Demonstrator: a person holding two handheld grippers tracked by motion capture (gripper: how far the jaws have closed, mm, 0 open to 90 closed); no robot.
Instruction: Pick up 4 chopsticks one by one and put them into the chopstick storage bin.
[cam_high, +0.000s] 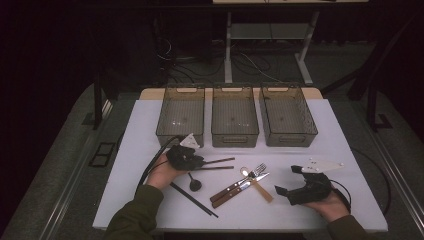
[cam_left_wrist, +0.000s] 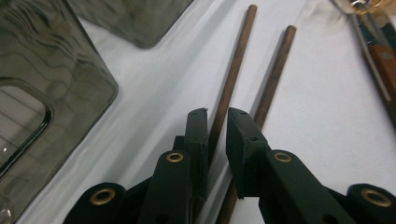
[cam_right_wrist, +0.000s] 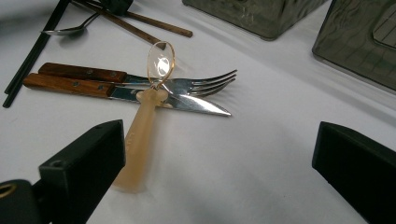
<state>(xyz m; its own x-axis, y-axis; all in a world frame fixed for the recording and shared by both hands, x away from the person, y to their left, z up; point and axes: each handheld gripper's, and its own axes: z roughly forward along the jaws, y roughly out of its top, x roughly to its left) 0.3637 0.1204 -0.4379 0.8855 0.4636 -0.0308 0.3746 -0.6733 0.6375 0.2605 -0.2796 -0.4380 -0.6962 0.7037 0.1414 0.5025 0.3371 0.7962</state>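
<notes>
Item: brown chopstick pair (cam_left_wrist: 243, 79), beside left bin (cam_left_wrist: 42, 107). My left gripper (cam_left_wrist: 217, 114) jaws nearly pressed together around one stick (its twin may roll away); right gripper (cam_right_wrist: 219, 154) jaws spread, idle.

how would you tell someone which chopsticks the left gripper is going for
On the white table, in front of the three smoky plastic bins, cutlery lies in a loose cluster. At its left end, the left gripper has its jaws around one of the brown wooden chopsticks. These two point right toward the fork, unlike the black chopsticks lying nearer the person.
</notes>
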